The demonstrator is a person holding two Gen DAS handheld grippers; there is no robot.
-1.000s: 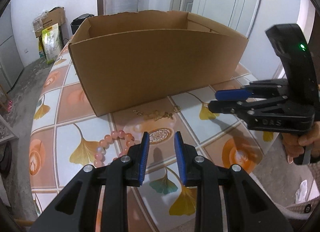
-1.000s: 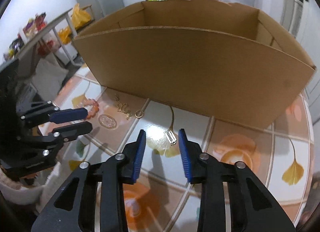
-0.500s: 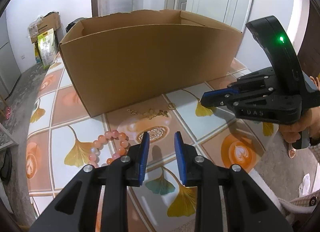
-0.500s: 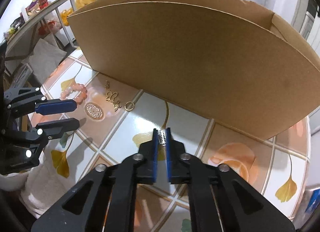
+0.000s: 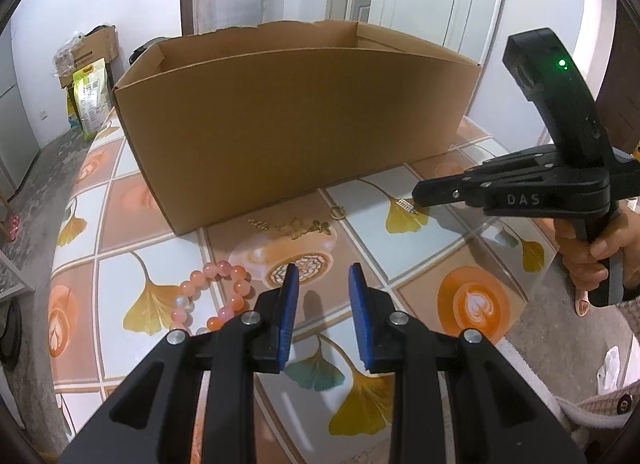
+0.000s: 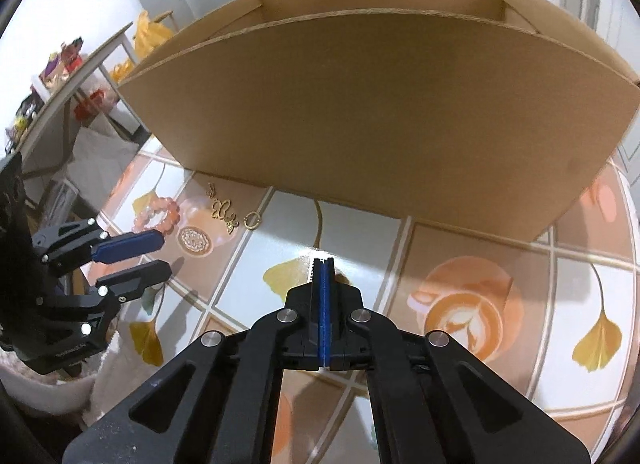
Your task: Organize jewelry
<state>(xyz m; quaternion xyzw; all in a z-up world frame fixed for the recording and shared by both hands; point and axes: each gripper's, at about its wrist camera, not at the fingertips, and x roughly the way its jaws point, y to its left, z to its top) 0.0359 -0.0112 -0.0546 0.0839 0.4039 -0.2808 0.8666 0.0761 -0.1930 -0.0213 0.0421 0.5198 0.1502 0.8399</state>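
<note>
With the small silver toothed clip (image 5: 407, 205) pinched between the just-closed jaws of the right gripper (image 6: 322, 264) before the open brown cardboard box (image 5: 296, 120), it is best lifted straight and carried over the near wall, while the left gripper (image 5: 322, 276) is held apart, empty.

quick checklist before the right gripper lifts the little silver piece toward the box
1. Right gripper shut on silver piece: ok.
2. Piece clear of the table: cannot tell.
3. Cardboard box open on top: ok.
4. Left gripper open and holding nothing: ok.
5. Gold chain and pink bead bracelet off to the side of the pinched piece: ok.
</note>
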